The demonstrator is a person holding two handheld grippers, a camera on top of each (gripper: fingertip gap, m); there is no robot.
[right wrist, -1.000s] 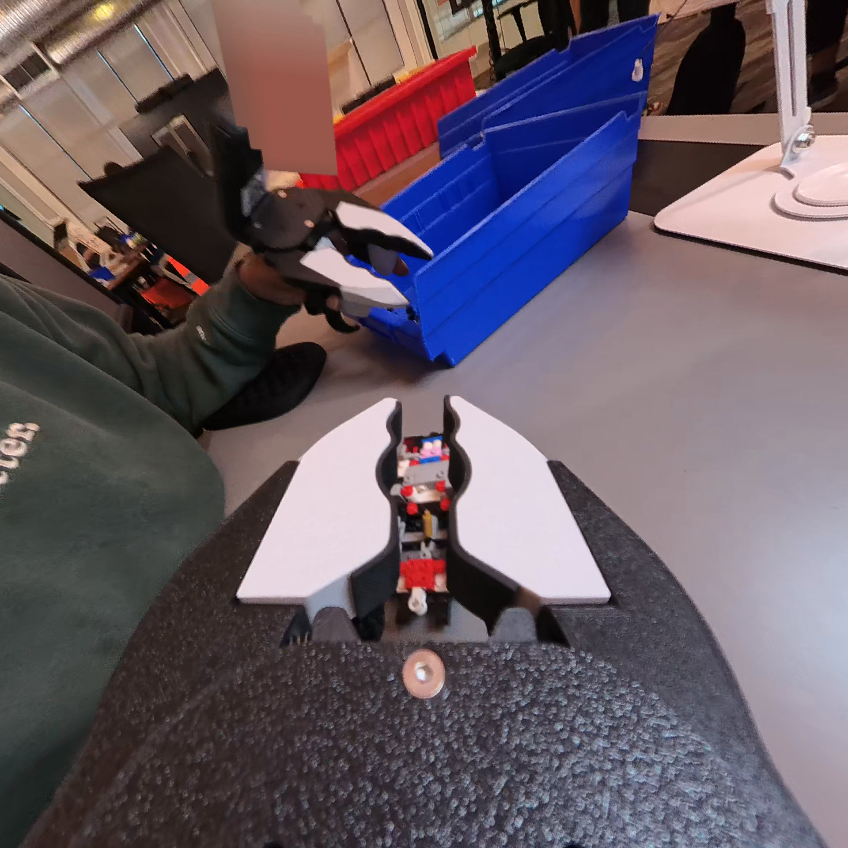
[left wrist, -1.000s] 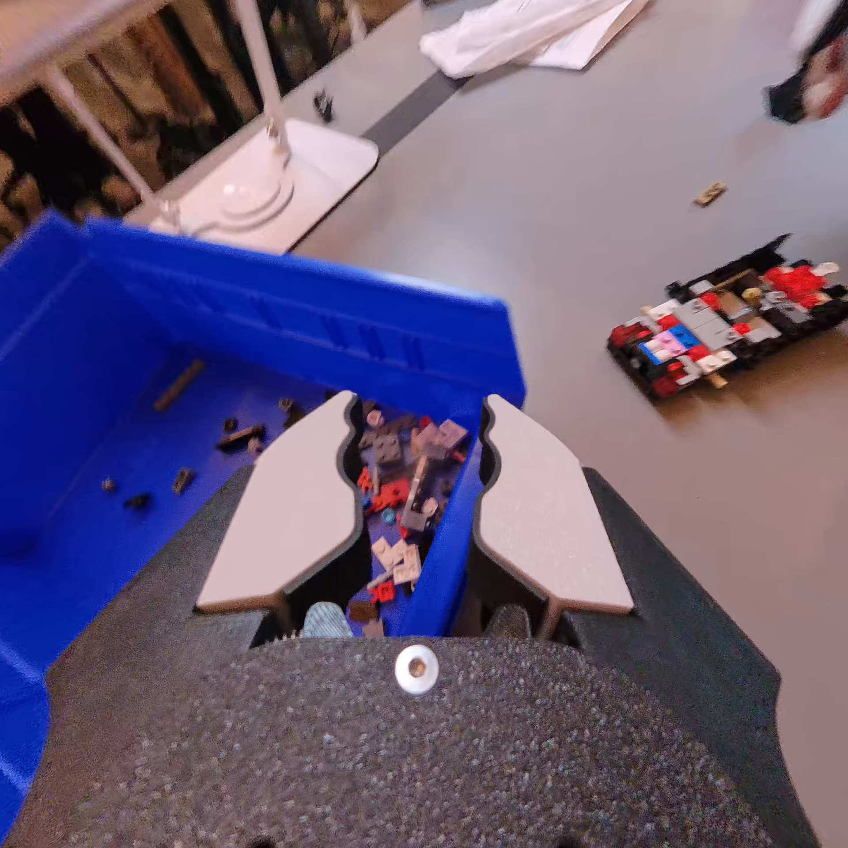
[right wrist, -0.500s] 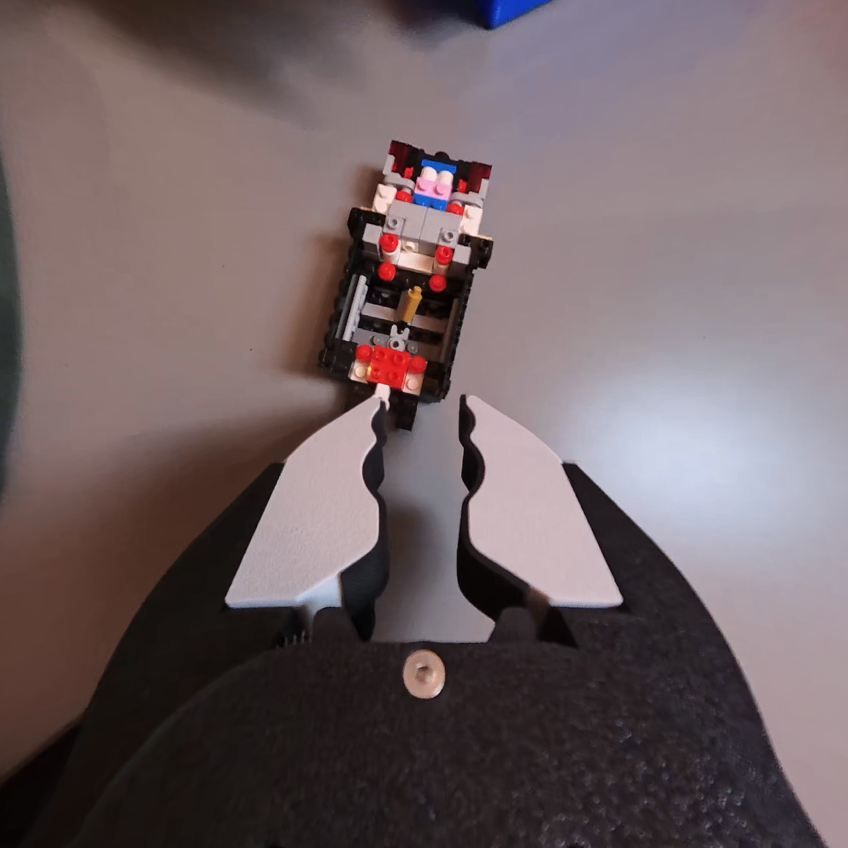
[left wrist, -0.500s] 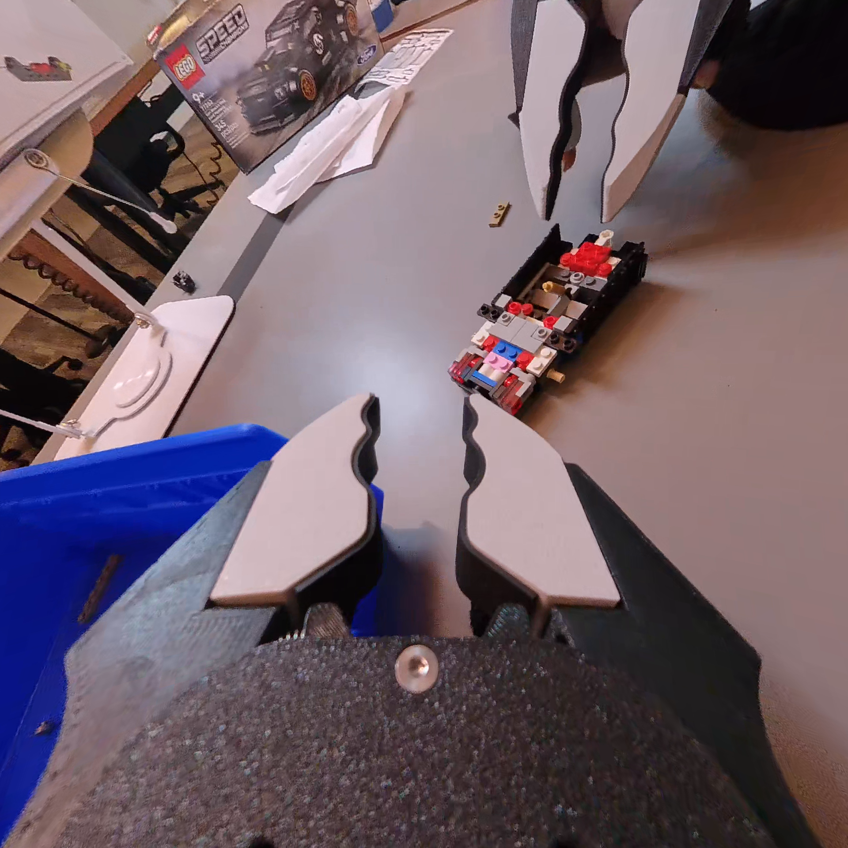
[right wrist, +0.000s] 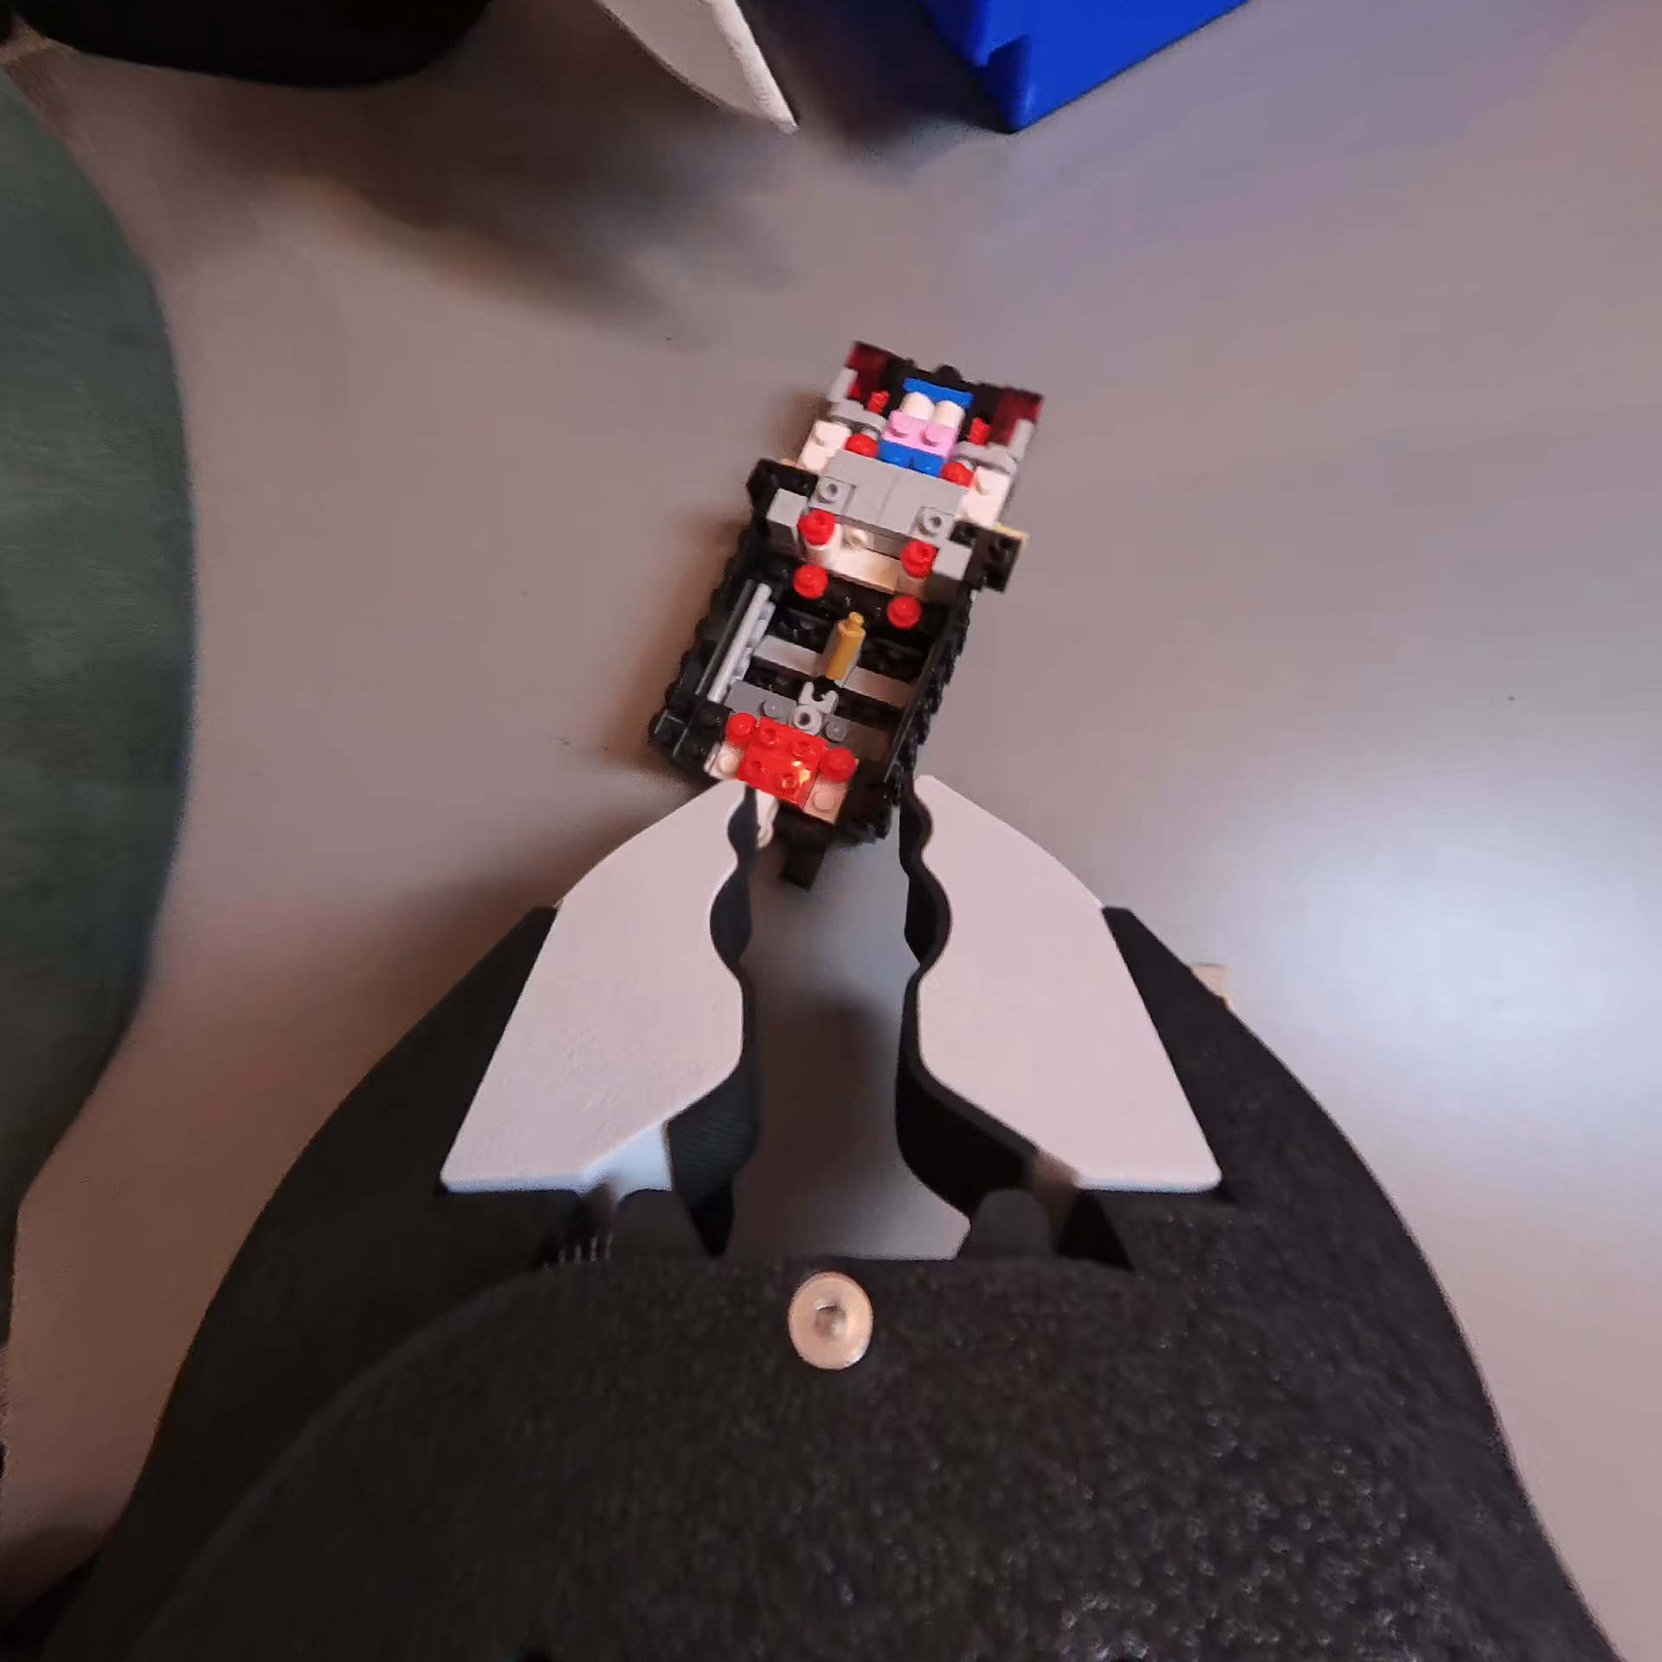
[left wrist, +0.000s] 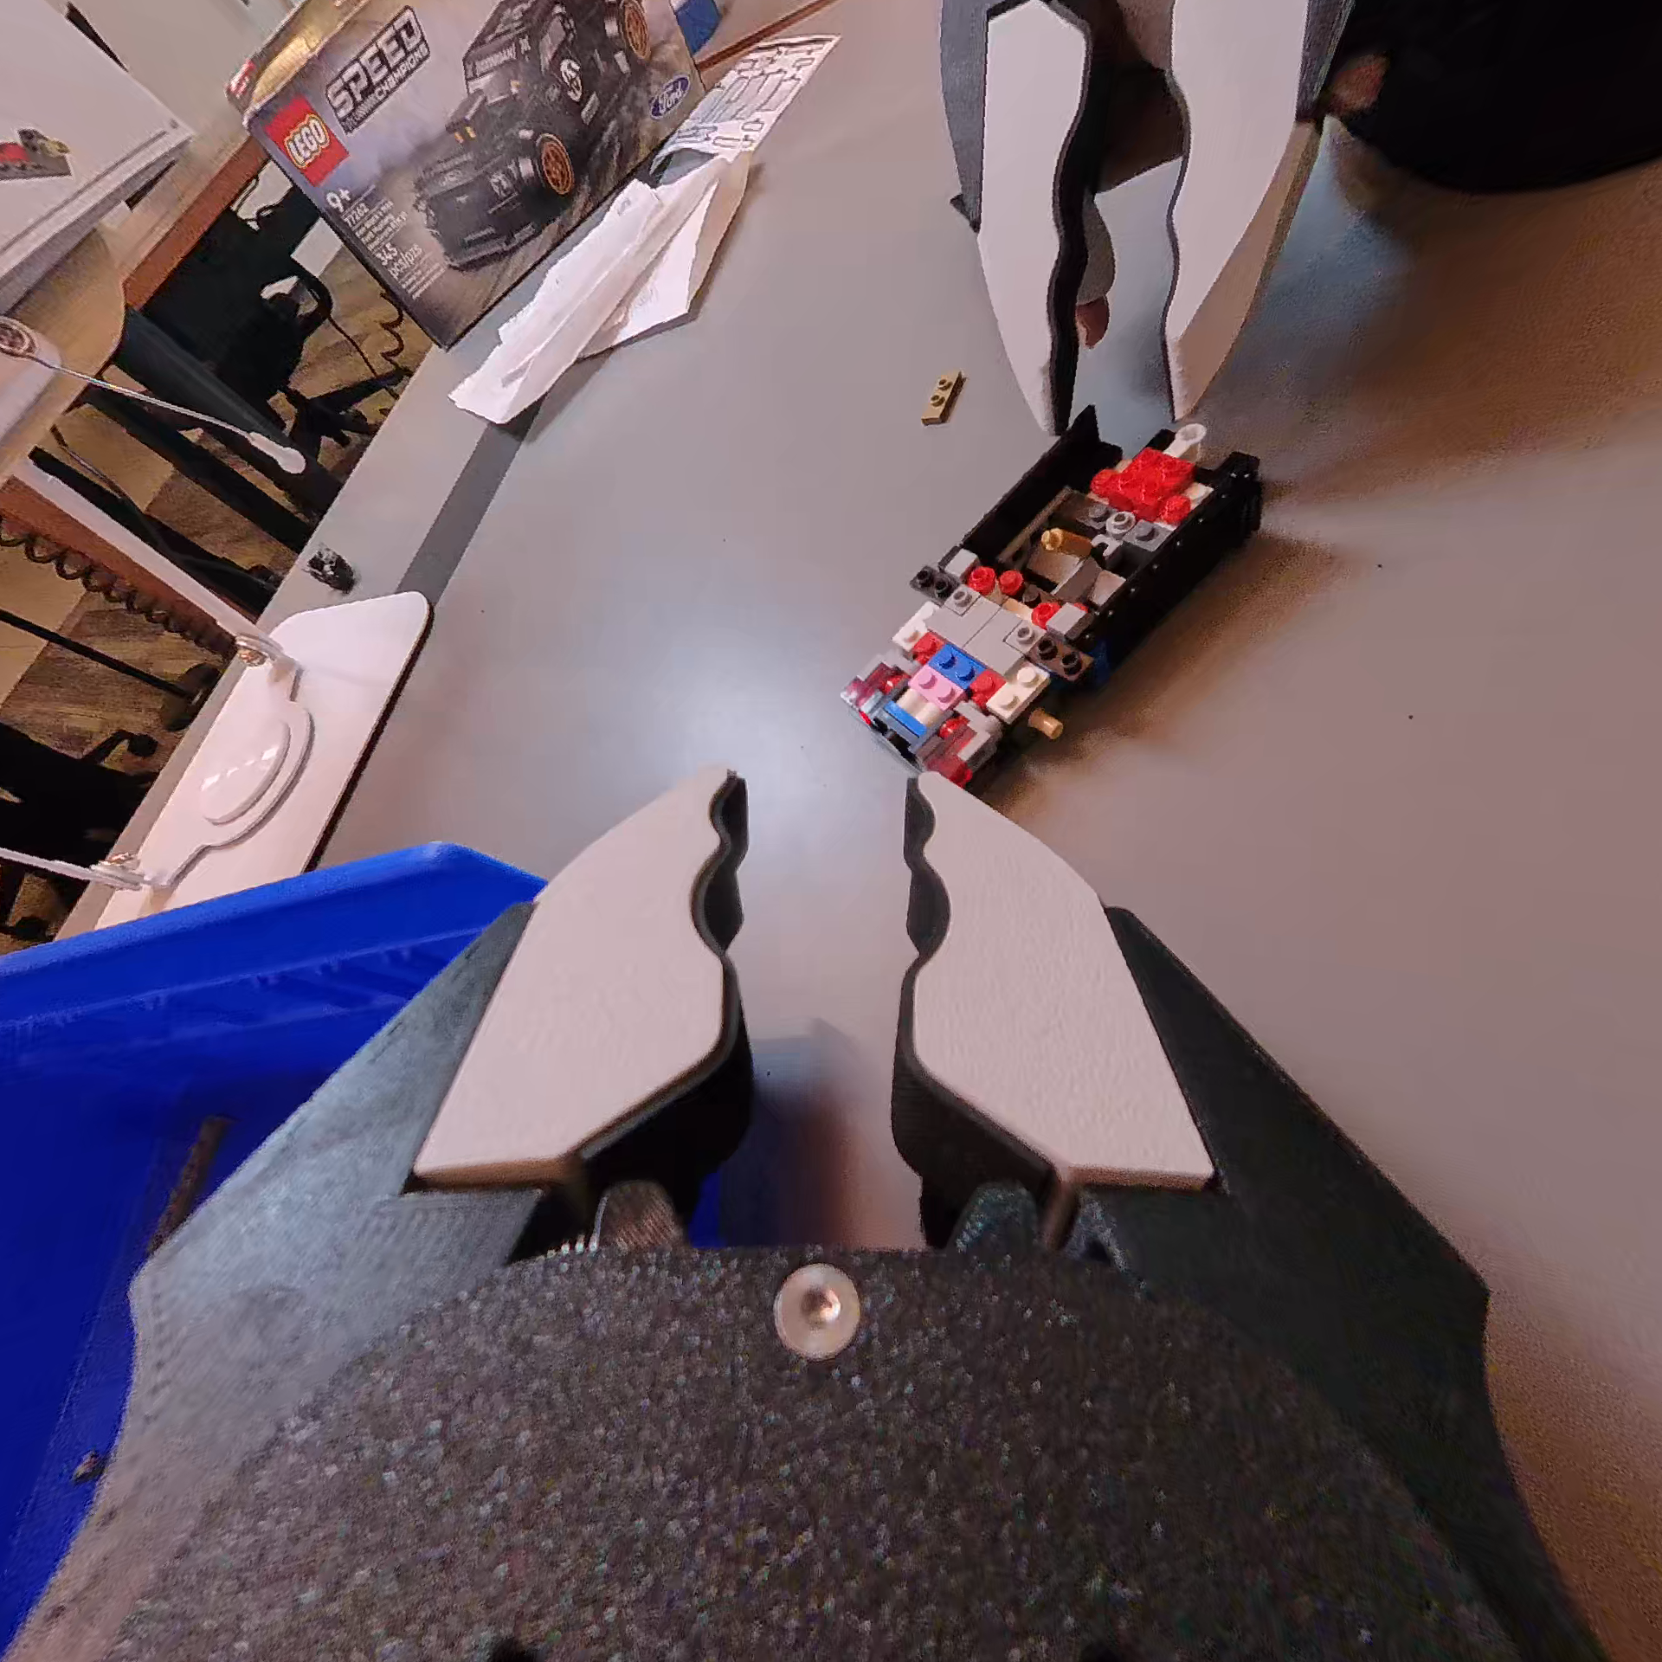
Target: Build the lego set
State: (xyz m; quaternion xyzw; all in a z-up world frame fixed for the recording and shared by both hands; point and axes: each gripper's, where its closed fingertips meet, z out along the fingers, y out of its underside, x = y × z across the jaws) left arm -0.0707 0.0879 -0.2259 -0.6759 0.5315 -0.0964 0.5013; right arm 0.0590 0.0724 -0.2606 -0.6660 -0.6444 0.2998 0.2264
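The partly built lego car (left wrist: 1052, 603), black with grey, red, blue and pink bricks, lies on the grey table (left wrist: 1349, 899). In the right wrist view the car (right wrist: 854, 585) lies lengthwise straight ahead. My right gripper (right wrist: 818, 796) is open, with its fingertips on either side of the car's near red end. It also shows in the left wrist view (left wrist: 1115, 418), pointing down at that end. My left gripper (left wrist: 823, 791) is open and empty, a short way from the car's other end, above the edge of the blue bin (left wrist: 180, 1034).
A small tan plate (left wrist: 942, 398) lies loose beyond the car. The lego box (left wrist: 468, 135), white papers (left wrist: 612, 288) and a white stand base (left wrist: 261, 746) sit at the far left. A green sleeve (right wrist: 72, 540) is on the left, and the bin corner (right wrist: 1079, 54) is at the top. The tips of one gripper are about 15 cm away from the tips of the other. The small tan plate (left wrist: 942, 398) lies some 8 cm from my right tips, 20 cm from my left tips.
My left gripper swung out of the blue bin toward the car. My right gripper tilted down, opened, and moved in until its tips flank the car's red end.
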